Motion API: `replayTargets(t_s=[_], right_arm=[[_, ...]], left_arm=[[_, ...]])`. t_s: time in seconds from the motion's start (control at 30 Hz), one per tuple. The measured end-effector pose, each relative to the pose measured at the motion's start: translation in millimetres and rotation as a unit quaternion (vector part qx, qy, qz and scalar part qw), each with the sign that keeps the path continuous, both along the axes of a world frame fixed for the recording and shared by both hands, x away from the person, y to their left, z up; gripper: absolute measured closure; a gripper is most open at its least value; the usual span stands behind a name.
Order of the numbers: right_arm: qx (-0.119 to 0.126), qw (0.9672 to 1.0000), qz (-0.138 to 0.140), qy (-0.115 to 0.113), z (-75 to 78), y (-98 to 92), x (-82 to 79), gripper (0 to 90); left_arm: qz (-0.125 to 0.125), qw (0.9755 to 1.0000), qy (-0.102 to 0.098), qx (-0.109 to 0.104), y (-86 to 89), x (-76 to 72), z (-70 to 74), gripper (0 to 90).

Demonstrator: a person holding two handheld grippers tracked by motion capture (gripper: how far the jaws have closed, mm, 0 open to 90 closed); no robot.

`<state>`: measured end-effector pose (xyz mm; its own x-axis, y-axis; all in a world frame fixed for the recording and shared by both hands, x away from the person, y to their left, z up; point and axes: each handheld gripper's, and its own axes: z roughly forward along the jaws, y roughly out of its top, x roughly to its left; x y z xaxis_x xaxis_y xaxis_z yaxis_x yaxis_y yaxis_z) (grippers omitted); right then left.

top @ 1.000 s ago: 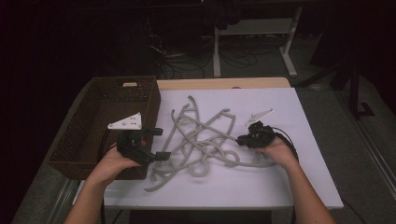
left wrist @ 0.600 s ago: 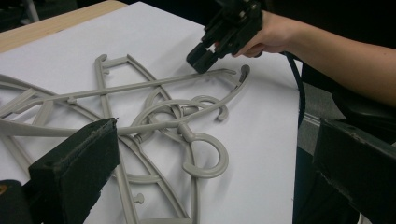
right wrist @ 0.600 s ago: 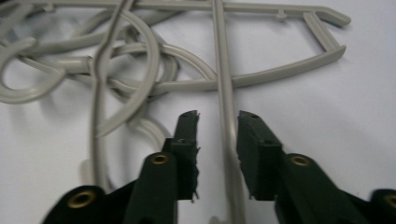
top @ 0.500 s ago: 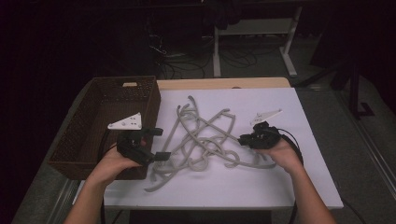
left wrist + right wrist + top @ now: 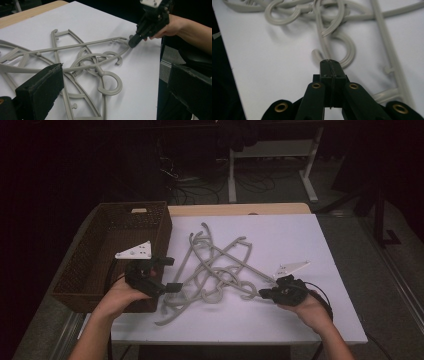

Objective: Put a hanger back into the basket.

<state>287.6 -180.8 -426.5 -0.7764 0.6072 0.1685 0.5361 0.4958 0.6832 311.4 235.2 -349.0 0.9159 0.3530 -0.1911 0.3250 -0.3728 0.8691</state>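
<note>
Jaws of the right gripper had just been closing and now stood pressed together; in the right gripper view they met pad to pad, and whether the thin end of a hanger was pinched between them could not be told. Compared with a second before, that gripper had drawn toward the table's right side, and the tangle of grey hangers had stretched out after it, one long arm now reaching to its tip. That suggested the pull was starting to tease one hanger free of the knot, though the hooks at the middle stayed interlocked.

The left gripper had not shifted: its jaws stood wide apart beside the pile's left edge, gripping nothing, just in front of the wicker basket.

The hangers lay mid-table on the white sheet. Bare sheet lay to the right of and behind the right gripper, giving room for more pulling, but the near edge of the table sat close below both hands. The basket's wall hemmed the left side.
</note>
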Motion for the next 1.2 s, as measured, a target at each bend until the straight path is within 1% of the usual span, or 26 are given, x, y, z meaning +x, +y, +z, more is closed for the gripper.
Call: replayTargets(t_s=[0.13,0.17,0.2,0.23,0.37,0.5,0.7,0.83,0.87,0.9,0.93,0.97,1.0,1.07,1.1,1.13,1.17,1.2], right_arm=[[-0.018,0.9998,0.003,0.012,-8.7,0.8,-11.3,89.0],[-0.018,0.9998,0.003,0.012,-8.7,0.8,-11.3,89.0],[-0.026,0.9995,0.000,0.016,-12.0,-1.8,-15.3,89.0],[-0.026,0.9995,0.000,0.016,-12.0,-1.8,-15.3,89.0],[-0.034,0.9990,-0.017,0.024,-15.4,-11.1,-20.9,89.0],[-0.039,0.9983,-0.035,0.026,-17.2,-19.4,-19.8,89.1],[-0.063,0.9961,-0.059,0.021,-19.1,-28.6,-11.2,89.1],[-0.070,0.9944,-0.077,0.017,-19.3,-34.4,-3.6,89.2],[-0.070,0.9944,-0.077,0.017,-19.3,-34.4,-3.6,89.2],[-0.078,0.9926,-0.092,0.014,-19.3,-38.9,6.3,89.2],[-0.078,0.9926,-0.092,0.014,-19.3,-38.9,6.3,89.2],[-0.079,0.9919,-0.098,0.014,-19.3,-40.5,10.2,89.2],[-0.080,0.9908,-0.108,0.010,-19.7,-44.1,18.3,89.1],[-0.085,0.9890,-0.121,0.007,-19.8,-46.8,26.4,89.2],[-0.085,0.9885,-0.124,0.005,-19.6,-48.3,30.6,89.2],[-0.085,0.9885,-0.124,0.005,-19.6,-48.3,30.6,89.2],[-0.087,0.9872,-0.134,0.004,-19.4,-50.2,38.5,89.2],[-0.087,0.9866,-0.138,0.005,-19.6,-51.0,42.4,89.2]], left_arm=[[0.000,1.0000,-0.001,0.000,0.2,-0.1,0.0,0.2],[0.000,1.0000,-0.001,0.000,0.2,-0.1,0.0,0.2],[0.000,1.0000,-0.001,0.000,0.1,-0.3,0.1,0.2],[0.000,1.0000,-0.001,0.000,0.1,-0.3,0.1,0.2],[0.001,1.0000,0.000,0.000,0.2,-0.5,0.2,0.2],[0.002,1.0000,0.000,0.000,0.0,-0.5,0.1,0.2],[0.002,1.0000,0.001,0.000,0.3,-0.2,0.0,0.2],[0.002,1.0000,0.001,0.001,-0.1,-0.2,-0.2,0.2],[0.002,1.0000,0.001,0.001,-0.1,-0.2,-0.2,0.2],[0.001,1.0000,0.001,0.002,-0.3,0.0,-0.5,0.2],[0.001,1.0000,0.001,0.002,-0.3,0.0,-0.5,0.2],[0.002,1.0000,0.002,0.001,-0.3,-0.1,-0.5,0.2],[0.001,1.0000,0.002,0.001,0.1,0.1,-0.5,0.2],[0.001,1.0000,0.002,0.000,0.3,0.2,-0.5,0.2],[0.001,1.0000,0.002,0.000,0.3,0.1,-0.6,0.2],[0.001,1.0000,0.002,0.000,0.3,0.1,-0.6,0.2],[0.001,1.0000,0.003,0.000,0.2,0.1,-0.7,0.2],[0.001,1.0000,0.003,0.000,0.1,0.0,-0.7,0.2]])
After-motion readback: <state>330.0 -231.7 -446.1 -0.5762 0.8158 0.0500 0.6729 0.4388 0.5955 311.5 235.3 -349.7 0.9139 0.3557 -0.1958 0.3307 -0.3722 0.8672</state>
